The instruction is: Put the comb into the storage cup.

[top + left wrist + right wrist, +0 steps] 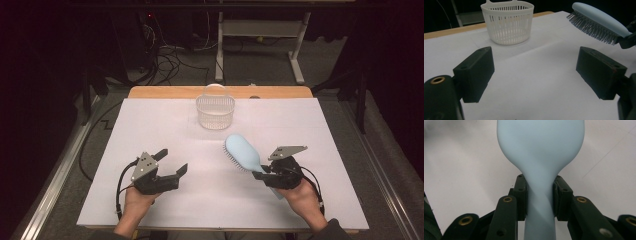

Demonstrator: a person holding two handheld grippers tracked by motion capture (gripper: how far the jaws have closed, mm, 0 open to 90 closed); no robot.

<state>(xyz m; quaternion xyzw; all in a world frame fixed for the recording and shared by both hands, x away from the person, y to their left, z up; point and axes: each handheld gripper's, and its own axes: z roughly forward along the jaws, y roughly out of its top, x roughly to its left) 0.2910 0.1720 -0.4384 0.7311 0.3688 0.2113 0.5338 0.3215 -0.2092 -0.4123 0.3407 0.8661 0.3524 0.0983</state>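
My right gripper (263, 174) clamps the pale blue hairbrush (243, 151) by its neck — lifted off the worktop (150, 125), bristles down, near the white basket (215, 111). My left gripper (173, 161) hovers spread wide — holding nothing.

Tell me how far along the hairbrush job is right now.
Done: the right gripper is shut on the neck of the light blue hairbrush, which is lifted off the table, bristles down. In hand: carrying it. Left, probably: placing it in the white basket at the far edge. The left gripper is open, holding nothing.
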